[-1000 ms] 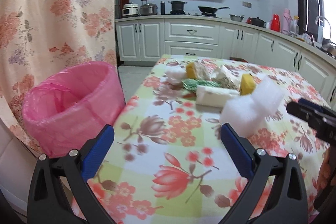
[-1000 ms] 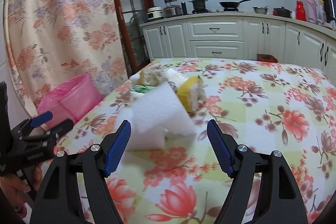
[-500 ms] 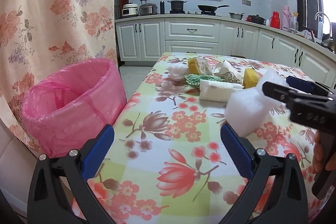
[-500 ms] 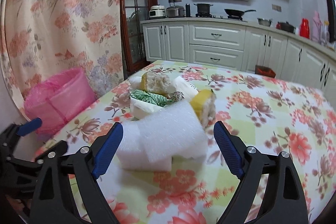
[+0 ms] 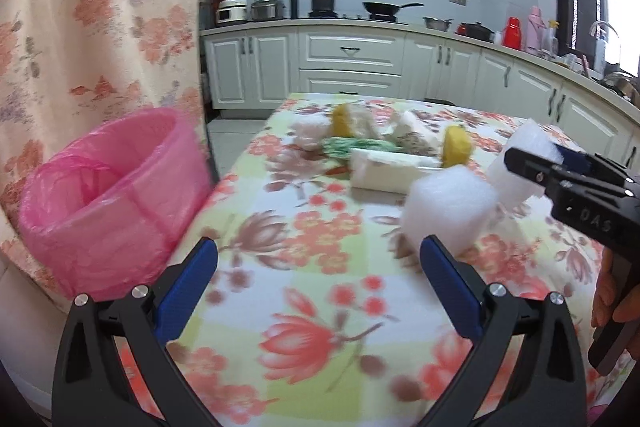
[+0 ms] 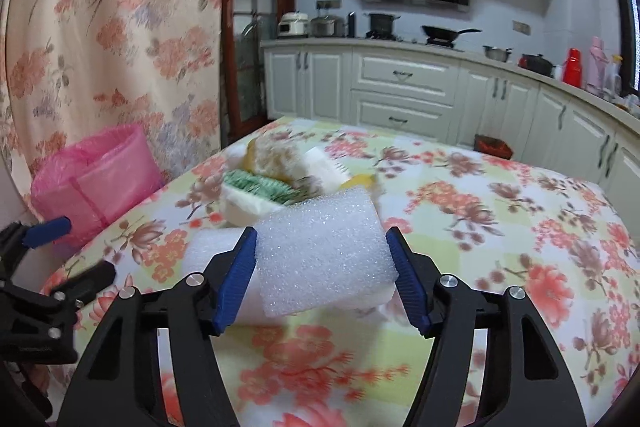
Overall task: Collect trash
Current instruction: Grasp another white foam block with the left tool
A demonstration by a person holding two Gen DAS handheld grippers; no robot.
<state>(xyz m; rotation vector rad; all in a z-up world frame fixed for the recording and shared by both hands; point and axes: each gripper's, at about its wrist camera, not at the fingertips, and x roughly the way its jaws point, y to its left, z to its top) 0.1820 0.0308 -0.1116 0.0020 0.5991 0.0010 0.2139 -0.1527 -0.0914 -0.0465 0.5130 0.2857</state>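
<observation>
From my left gripper [image 5: 318,275], jaws wide and empty, the pink bag-lined bin [image 5: 108,187] sits left, just off the floral-clothed table [image 5: 304,307] — placed for easy drops. From my right gripper [image 6: 322,267], the pads bracket a white foam block [image 6: 320,251]; contact looks made, grip unconfirmed — remaining scraps lie beyond.

Both wrist views look low across the floral table [image 5: 320,327] toward the kitchen cabinets [image 6: 400,87], the right one closer in. They share the pink bin [image 5: 100,195] and the foam blocks [image 6: 324,251].
</observation>
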